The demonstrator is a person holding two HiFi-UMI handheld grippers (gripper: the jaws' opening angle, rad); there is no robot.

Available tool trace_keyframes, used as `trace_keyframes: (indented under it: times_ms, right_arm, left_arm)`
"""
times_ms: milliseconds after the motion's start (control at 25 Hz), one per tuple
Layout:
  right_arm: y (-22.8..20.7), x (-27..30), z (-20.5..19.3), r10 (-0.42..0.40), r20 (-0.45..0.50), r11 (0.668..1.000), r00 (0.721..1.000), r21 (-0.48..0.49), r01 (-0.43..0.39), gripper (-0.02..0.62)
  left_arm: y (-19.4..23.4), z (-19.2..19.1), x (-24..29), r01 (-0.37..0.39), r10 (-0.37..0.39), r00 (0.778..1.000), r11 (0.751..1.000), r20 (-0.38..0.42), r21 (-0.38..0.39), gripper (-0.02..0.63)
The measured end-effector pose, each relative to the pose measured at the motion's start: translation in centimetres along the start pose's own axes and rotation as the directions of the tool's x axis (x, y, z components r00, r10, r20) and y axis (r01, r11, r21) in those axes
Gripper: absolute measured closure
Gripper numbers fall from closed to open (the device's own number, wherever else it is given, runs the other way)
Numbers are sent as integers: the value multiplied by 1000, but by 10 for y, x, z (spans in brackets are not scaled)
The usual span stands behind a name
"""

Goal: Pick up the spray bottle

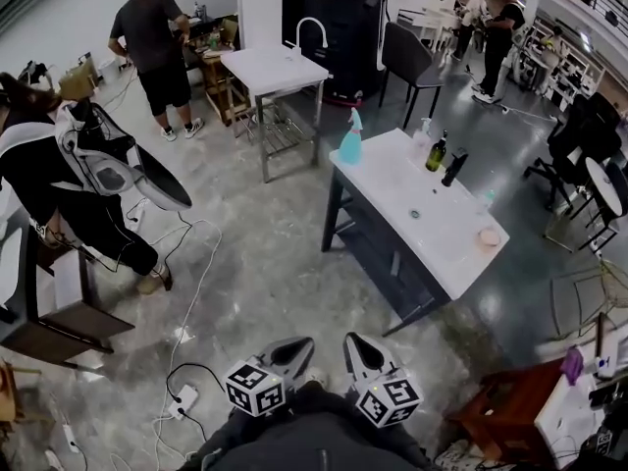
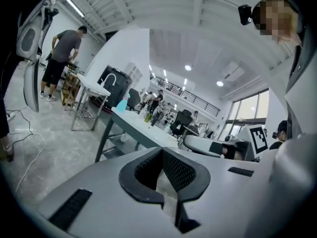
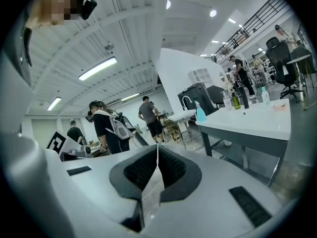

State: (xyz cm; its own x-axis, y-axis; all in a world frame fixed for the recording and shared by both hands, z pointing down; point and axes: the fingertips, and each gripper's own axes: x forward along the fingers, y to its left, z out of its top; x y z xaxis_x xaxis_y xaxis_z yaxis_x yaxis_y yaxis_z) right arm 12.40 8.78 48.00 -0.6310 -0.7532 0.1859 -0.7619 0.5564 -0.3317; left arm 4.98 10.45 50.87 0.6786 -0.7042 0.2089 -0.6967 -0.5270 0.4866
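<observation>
The spray bottle is light blue with a pale trigger head. It stands upright on the near-left corner of a long white table, well ahead of both grippers. It also shows small in the left gripper view and the right gripper view. My left gripper and right gripper sit side by side at the bottom of the head view, pointing toward the table. Both have their jaws shut with nothing between them.
Two dark bottles and a small dish stand further along the table. A second white table with a faucet and a dark chair lie beyond. A person with a backpack stands left; cables cross the floor.
</observation>
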Motion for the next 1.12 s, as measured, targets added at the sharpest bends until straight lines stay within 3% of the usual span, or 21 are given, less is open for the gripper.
trace_keyframes:
  times_ms: [400,840,1120]
  right_arm:
    - [-40,53,15,64,-17,998,998,1,-64,583]
    - [-90,76,35,49,0,999,999,9,-49,584]
    - [-93,74,33,38,12,998,999,42,-38,583]
  left_arm:
    - [43,18,46,-75,75,997,997,8,-22,600]
    - [55,35,99,-51,51,999,998,12,-40,600]
    - [48,26,104,-35,33,999,997,-23,-65,600]
